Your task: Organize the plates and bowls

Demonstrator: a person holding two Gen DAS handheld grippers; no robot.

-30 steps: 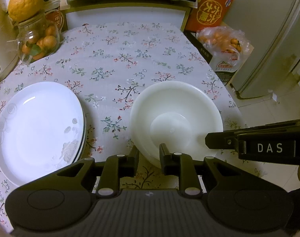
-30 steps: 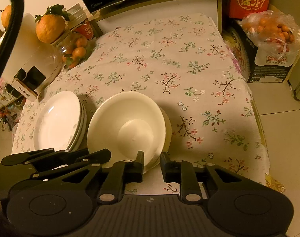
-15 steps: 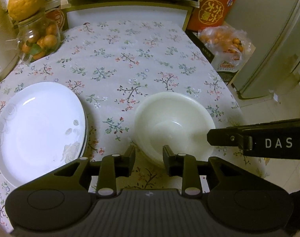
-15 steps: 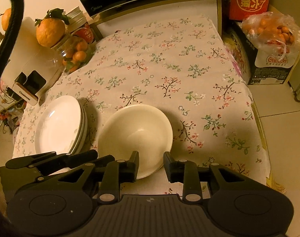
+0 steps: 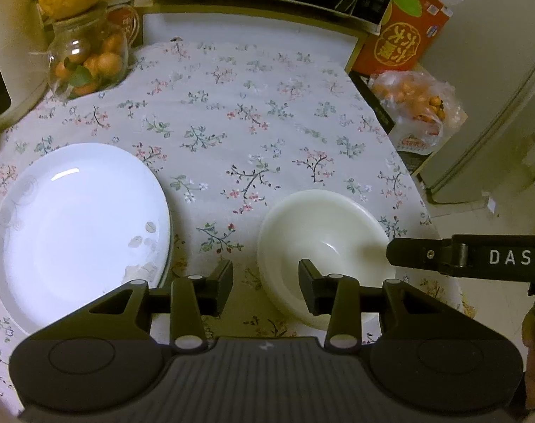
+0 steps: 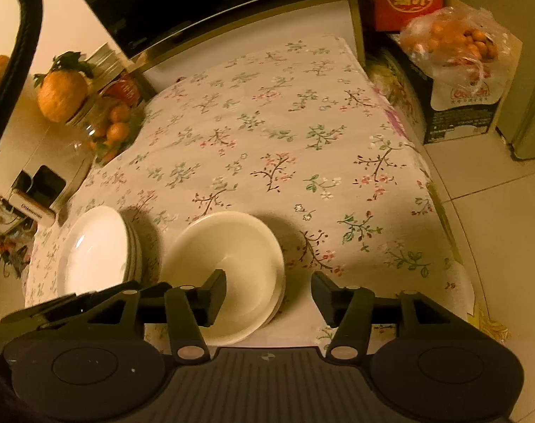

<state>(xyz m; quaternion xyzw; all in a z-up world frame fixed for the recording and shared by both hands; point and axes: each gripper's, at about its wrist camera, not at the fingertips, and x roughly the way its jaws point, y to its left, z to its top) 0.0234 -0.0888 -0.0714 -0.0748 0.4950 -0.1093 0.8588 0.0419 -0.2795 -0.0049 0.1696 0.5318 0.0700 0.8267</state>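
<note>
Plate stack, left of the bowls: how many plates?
3, judging by rim edges: white ceramic plates stacked on the floral tablecloth, left of the cream bowls. More may be hidden underneath.

Plates, bowls on table

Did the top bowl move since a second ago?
Yes. The top bowl dropped from tilted above the plate stack to sitting nested in the lower bowls, released by both open grippers.

Counted: one stack of plates, near left; one stack of bowls, near right; one jar, far left; two grippers.
</note>
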